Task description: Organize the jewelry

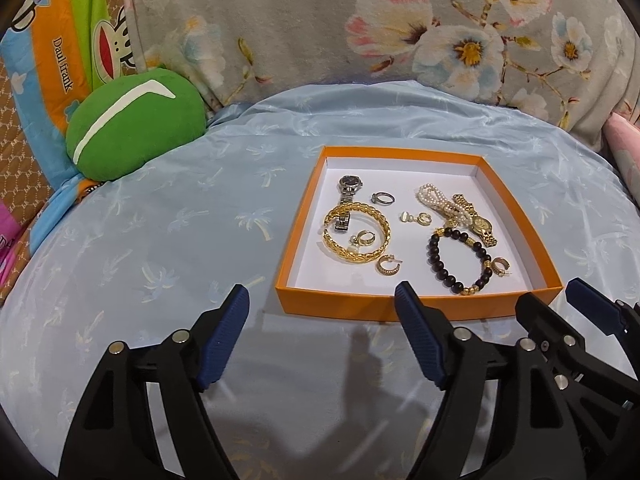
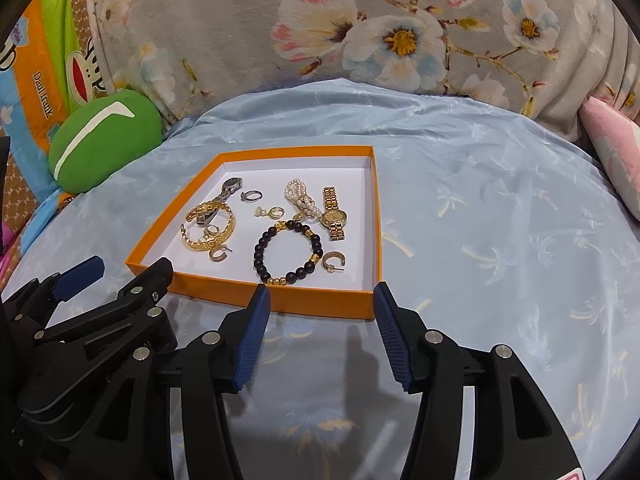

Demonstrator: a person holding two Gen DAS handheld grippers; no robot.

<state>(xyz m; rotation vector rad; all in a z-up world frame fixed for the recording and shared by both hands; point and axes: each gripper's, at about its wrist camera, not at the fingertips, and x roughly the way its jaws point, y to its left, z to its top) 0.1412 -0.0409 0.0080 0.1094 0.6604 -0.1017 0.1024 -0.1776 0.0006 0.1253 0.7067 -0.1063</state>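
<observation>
Now: both tools released, left tool (image 1: 322,300), right tool (image 2: 322,298); approach orange box (image 2: 256,298) near edge, pinch beaded bracelet (image 2: 289,252) bead, lift slowly.

Support surface: bed covered by a light-blue palm-print sheet (image 1: 160,240). Resting directly on it: orange tray (image 1: 298,240) at frame centre-right; green plush cushion (image 1: 132,124) at upper left.

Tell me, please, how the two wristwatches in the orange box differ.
The silver watch has a dark dial; the gold watch has a gold one. The silver watch lies at the box's left, partly under the gold bangle; the gold watch lies at the right, touching the pearl bracelet. Both have metal link bands.
</observation>
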